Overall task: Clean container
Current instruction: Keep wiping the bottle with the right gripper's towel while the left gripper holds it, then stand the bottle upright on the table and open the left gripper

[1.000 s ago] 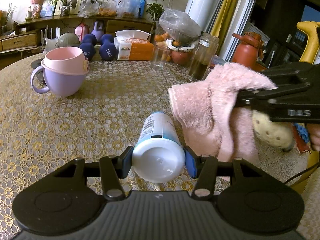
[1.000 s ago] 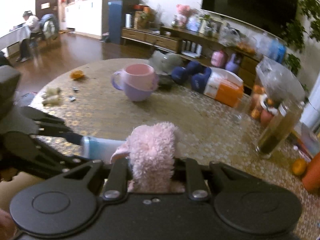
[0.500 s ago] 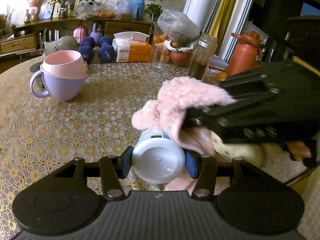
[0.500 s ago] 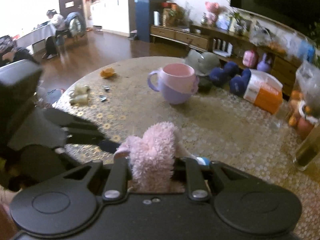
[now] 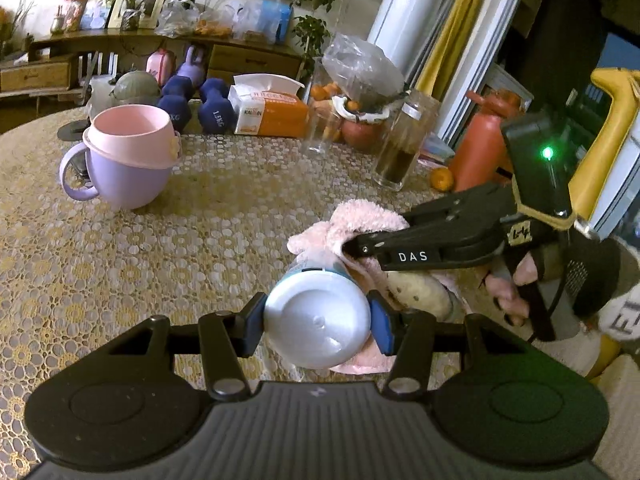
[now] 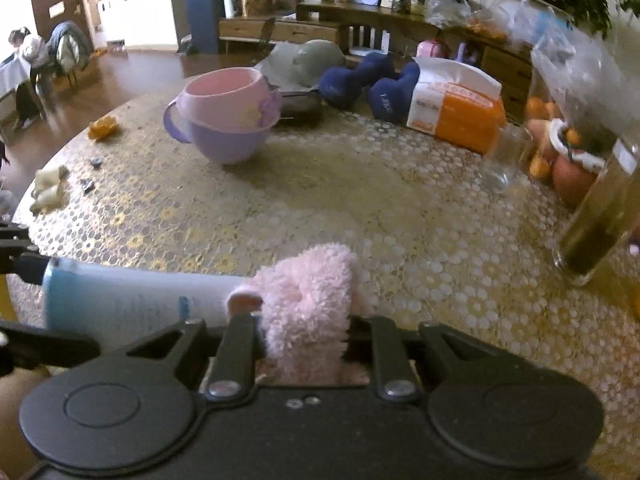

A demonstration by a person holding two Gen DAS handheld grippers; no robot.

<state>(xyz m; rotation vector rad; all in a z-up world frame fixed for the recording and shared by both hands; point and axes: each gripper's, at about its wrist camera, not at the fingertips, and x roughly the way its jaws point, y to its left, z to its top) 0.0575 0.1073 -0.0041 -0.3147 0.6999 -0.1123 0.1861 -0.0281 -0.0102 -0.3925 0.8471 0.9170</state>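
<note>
so the left gripper (image 5: 317, 317) is clamping the white container (image 5: 316, 312) sideways just above the surface (image 5: 168, 240), jaws pinching its base end, while the right gripper (image 6: 306, 336) is squeezing a fluffy pink cloth (image 6: 308, 300) against the far end. Risk imo: it's only being held by one end, so pushing hard with the cloth is probably going to twist it loose, or swing it toward the glass jar (image 5: 404, 140) nearby

Left gripper (image 5: 316, 316) clamps the white container (image 5: 317, 317); right gripper (image 5: 352, 246) presses a pink cloth (image 5: 360, 216) against it.
</note>
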